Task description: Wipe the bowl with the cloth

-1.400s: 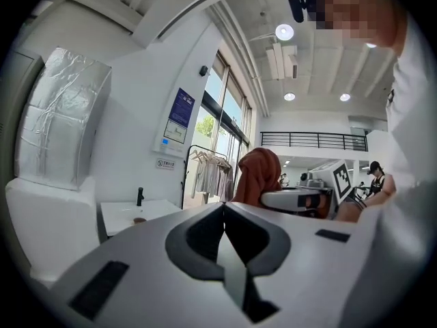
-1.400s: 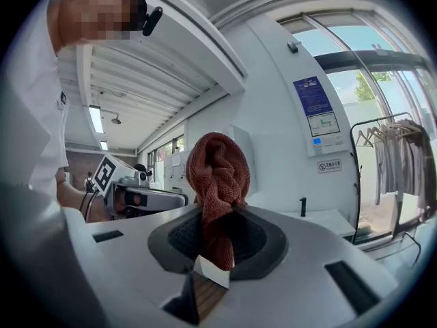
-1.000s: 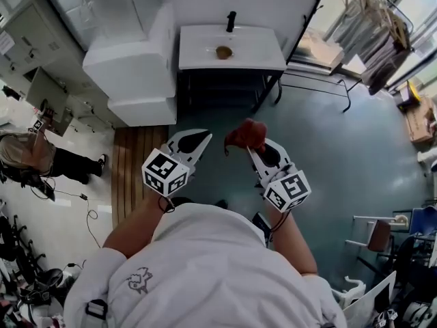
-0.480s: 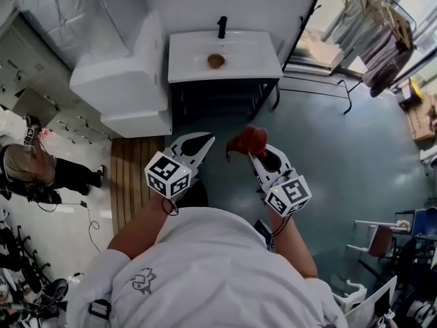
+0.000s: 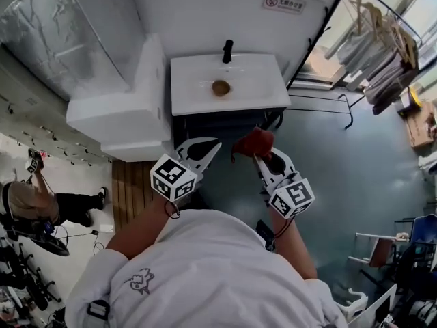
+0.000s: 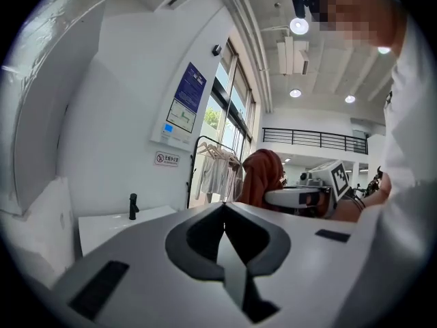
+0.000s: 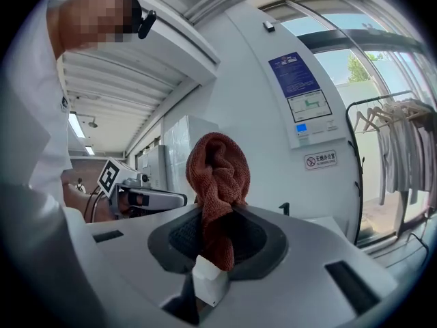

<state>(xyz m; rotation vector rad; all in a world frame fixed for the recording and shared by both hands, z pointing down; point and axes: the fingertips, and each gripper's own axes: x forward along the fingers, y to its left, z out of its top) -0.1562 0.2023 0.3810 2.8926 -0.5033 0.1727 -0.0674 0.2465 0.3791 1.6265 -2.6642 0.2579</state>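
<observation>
Right gripper (image 7: 218, 214) pinches the red-brown cloth (image 7: 218, 173) tight. I think the cloth is soft and light, so a pinch low down holds it. My left gripper (image 6: 224, 209) is closed on nothing. Both are well short of the sink (image 5: 256, 91). The small brown bowl (image 5: 220, 87) sits in the sink. It looks hard and maybe slippery, so I would grab its rim.

Left forearm (image 5: 140, 227), right forearm (image 5: 293, 241) reach forward from torso, side by side. Left gripper (image 5: 216, 143) near level, fingers (image 6: 123, 251) pressed together, nothing between. Right gripper (image 5: 261, 160) level, fingers clamped on cloth (image 5: 253, 143), bunch standing above tips.
</observation>
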